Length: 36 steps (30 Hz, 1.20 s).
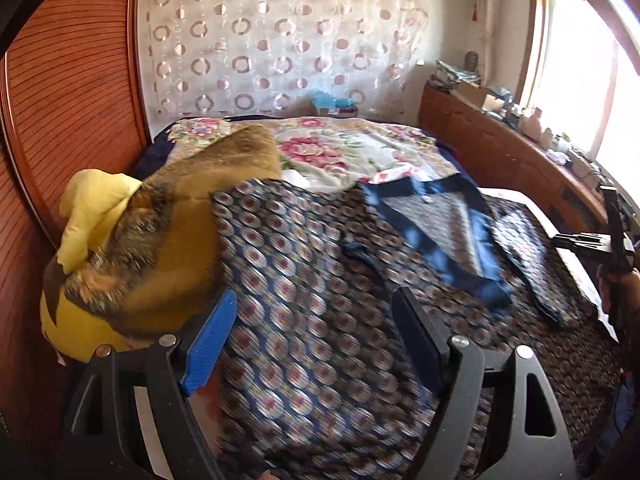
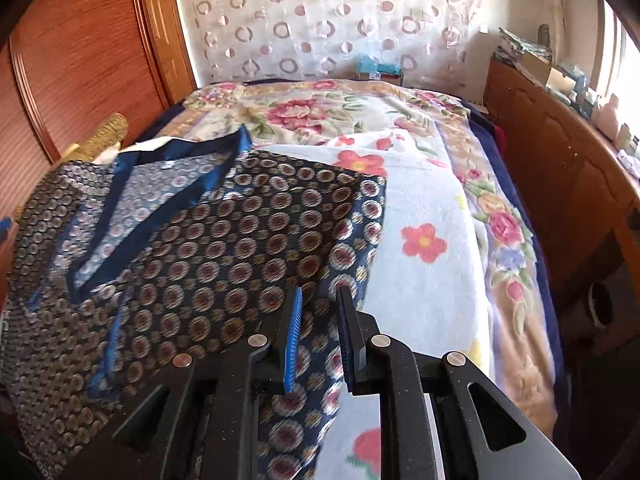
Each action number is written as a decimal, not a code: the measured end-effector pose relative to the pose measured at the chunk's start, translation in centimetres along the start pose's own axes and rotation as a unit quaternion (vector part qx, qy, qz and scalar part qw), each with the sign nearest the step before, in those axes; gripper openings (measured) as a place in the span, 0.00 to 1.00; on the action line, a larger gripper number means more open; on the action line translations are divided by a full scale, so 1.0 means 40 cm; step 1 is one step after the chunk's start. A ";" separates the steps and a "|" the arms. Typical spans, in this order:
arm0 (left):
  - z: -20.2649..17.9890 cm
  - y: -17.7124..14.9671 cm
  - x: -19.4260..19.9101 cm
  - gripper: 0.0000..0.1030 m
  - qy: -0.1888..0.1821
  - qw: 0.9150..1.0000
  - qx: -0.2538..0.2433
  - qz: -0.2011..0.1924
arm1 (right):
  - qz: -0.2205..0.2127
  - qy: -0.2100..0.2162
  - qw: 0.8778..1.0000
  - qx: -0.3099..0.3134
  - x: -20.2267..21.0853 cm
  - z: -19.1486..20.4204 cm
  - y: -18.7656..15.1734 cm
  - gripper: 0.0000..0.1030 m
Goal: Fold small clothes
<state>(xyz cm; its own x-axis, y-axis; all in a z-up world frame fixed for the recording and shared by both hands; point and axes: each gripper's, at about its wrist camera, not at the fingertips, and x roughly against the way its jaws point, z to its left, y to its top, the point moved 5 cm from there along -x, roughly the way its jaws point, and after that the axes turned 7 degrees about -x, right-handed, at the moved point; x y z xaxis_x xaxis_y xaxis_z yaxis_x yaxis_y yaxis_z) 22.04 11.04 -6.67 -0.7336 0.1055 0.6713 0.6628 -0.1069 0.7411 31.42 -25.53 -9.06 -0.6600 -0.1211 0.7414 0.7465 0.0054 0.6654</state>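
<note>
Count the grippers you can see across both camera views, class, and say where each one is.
2. The left gripper hangs open over the patterned garment near the brown furry coat. The right gripper is part-closed around the garment's edge beside the floral towel. None seems hidden.

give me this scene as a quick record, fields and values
setting: bed with floral blanket
garment: dark patterned top with blue trim, spread open on the bed
left gripper: open, above the garment
right gripper: narrow gap between the fingers, garment's edge between them, grip unclear
beside garment: yellow plush toy and brown furry item, to the left
under garment's right side: white flowered towel
fold: not yet made
</note>
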 end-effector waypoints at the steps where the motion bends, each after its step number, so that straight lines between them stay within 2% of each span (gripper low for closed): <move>1: 0.014 0.008 -0.012 0.78 0.004 1.000 -0.001 0.003 | 0.004 -0.004 1.000 -0.001 -0.012 -0.002 0.009 0.17; 5: 0.058 0.027 -0.057 0.78 0.014 1.000 0.000 0.015 | 0.013 -0.019 1.000 -0.001 -0.060 -0.010 0.034 0.17; 10: 0.106 0.035 -0.103 0.78 0.025 0.999 0.008 0.029 | -0.006 -0.025 0.999 0.035 -0.077 0.016 0.037 0.16; 12: 0.116 0.039 -0.118 0.78 0.025 0.999 0.011 0.034 | -0.007 -0.017 0.998 0.055 -0.075 0.029 0.028 0.04; 14: 0.125 0.040 -0.135 0.78 0.028 0.999 0.012 0.040 | -0.004 -0.019 0.998 0.061 -0.072 0.020 0.025 0.01; 17: 0.132 0.042 -0.157 0.78 0.029 0.998 0.008 0.047 | -0.012 -0.041 0.997 0.061 -0.060 -0.010 0.028 0.01; 21: 0.131 0.054 -0.176 0.78 0.030 0.998 -0.002 0.054 | -0.017 -0.041 0.998 0.037 -0.048 -0.055 0.034 0.01; 23: 0.137 0.061 -0.186 0.78 0.029 0.998 -0.005 0.059 | -0.022 -0.026 0.999 0.023 -0.041 -0.064 0.039 0.01; 24: 0.142 0.062 -0.192 0.78 0.028 0.998 -0.006 0.062 | -0.022 -0.014 1.000 0.016 -0.041 -0.067 0.040 0.03; 29: 0.164 0.071 -0.212 0.78 0.000 0.997 0.005 0.076 | -0.015 -0.013 1.000 0.013 -0.063 -0.079 0.047 0.06; 31: 0.168 0.076 -0.217 0.78 -0.008 0.997 0.007 0.078 | -0.006 -0.010 1.000 0.006 -0.077 -0.090 0.054 0.17; 33: 0.168 0.081 -0.223 0.78 -0.015 0.997 0.008 0.082 | -0.002 -0.004 1.000 0.001 -0.087 -0.101 0.068 0.38; 34: 0.172 0.084 -0.224 0.78 -0.018 0.996 0.010 0.083 | -0.002 -0.003 1.000 -0.001 -0.092 -0.105 0.074 0.41; 36: 0.178 0.093 -0.220 0.70 -0.024 0.997 0.017 0.076 | -0.002 -0.002 1.000 -0.005 -0.099 -0.111 0.089 0.42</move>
<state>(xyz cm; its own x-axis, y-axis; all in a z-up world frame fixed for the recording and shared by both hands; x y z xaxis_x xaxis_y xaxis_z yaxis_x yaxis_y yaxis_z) 32.04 16.74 -9.76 -0.6165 0.1387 0.7750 0.7712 -0.0921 0.6299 37.08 -29.45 -10.02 -0.6632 -0.1165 0.7394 0.7449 -0.0059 0.6672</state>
